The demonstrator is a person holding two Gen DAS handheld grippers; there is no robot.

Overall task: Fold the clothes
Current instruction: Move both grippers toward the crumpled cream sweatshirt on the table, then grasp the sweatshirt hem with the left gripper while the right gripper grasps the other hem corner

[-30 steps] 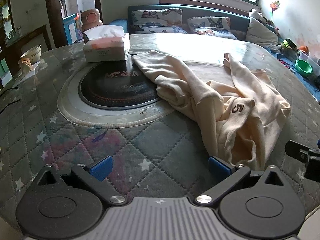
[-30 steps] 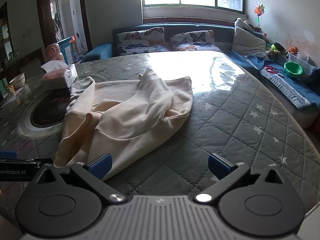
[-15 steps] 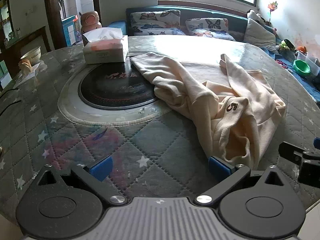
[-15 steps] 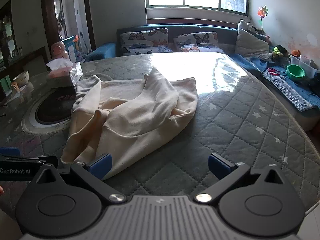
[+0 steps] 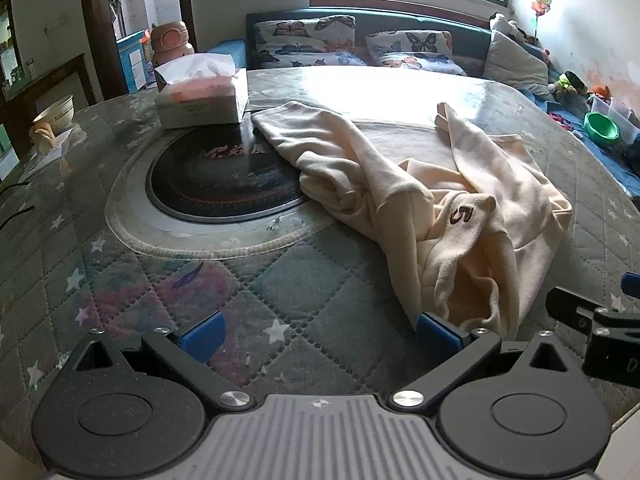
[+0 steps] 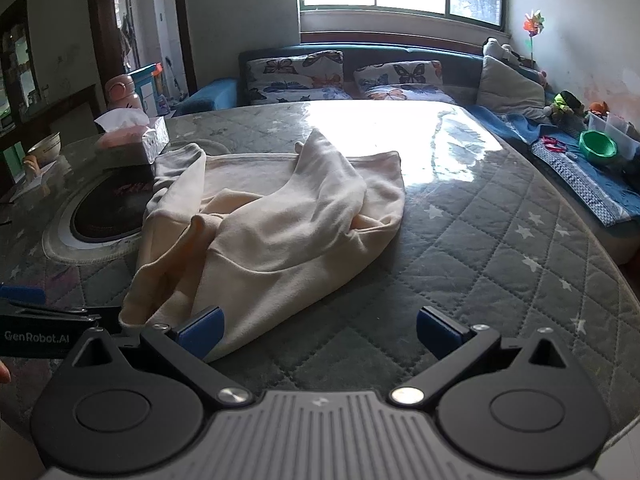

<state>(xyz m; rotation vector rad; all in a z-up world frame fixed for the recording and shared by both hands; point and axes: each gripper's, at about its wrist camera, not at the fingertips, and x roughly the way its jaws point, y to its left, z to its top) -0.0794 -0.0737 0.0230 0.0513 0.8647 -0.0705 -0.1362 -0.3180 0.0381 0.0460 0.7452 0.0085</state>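
Cream sweatshirt (image 5: 460,208) crumpled, just beyond left hand-held gripper (image 5: 320,330)

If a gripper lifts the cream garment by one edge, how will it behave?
The cream garment lies in soft, crumpled folds, so it will probably hang limp and unfold. The table cover looks glossy, so it may also slide when pushed.

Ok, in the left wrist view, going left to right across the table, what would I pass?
Bowl → tissue box → round dark inset → cream garment → the other hand-held gripper at the right edge.
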